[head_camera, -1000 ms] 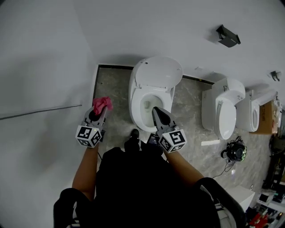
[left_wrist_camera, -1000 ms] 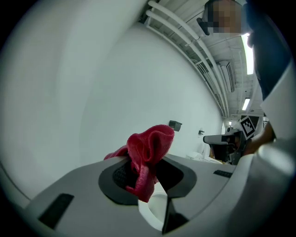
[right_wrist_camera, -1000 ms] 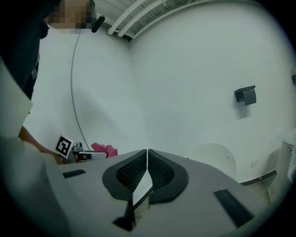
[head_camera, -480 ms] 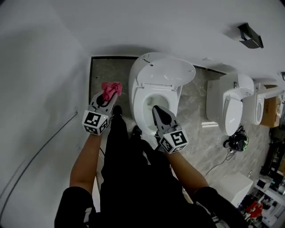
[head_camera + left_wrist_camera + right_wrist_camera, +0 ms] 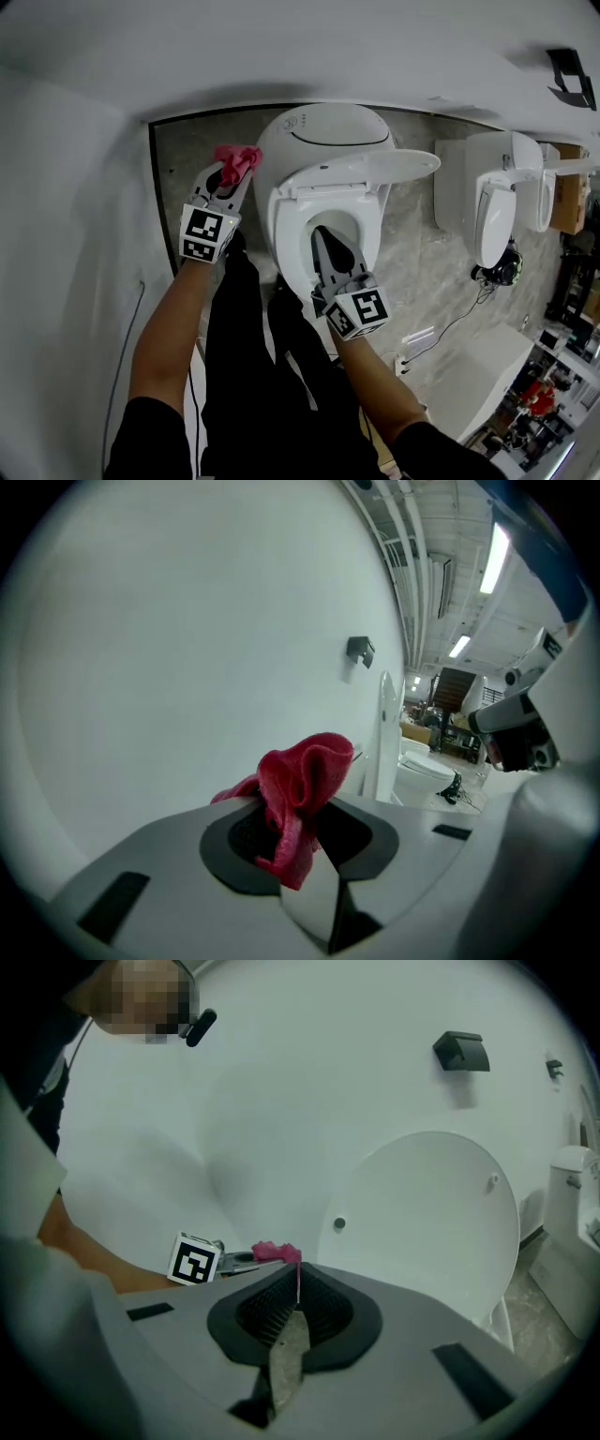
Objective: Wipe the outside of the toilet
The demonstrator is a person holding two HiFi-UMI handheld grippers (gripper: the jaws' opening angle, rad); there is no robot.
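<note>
The white toilet (image 5: 319,141) stands against the wall with its lid (image 5: 370,169) raised and its bowl (image 5: 298,234) open. My left gripper (image 5: 234,175) is shut on a crumpled pink cloth (image 5: 238,157), held beside the toilet's rear left flank. In the left gripper view the cloth (image 5: 300,785) bulges out of the left gripper (image 5: 295,822), with the white wall behind it. My right gripper (image 5: 320,232) hovers over the bowl, shut with nothing in it. The right gripper view looks past that gripper (image 5: 298,1271) at the lid (image 5: 427,1218) and the pink cloth (image 5: 275,1252).
Two more white toilets (image 5: 492,202) (image 5: 539,192) stand to the right on the marbled floor (image 5: 412,253). A black fixture (image 5: 570,86) hangs on the wall. A cable (image 5: 455,319) and a black device (image 5: 506,272) lie on the floor. White walls close off the left and back.
The head view has tipped forward over the toilet. My left gripper has carried the cloth up alongside the toilet's rear left side. The right gripper stays over the bowl.
</note>
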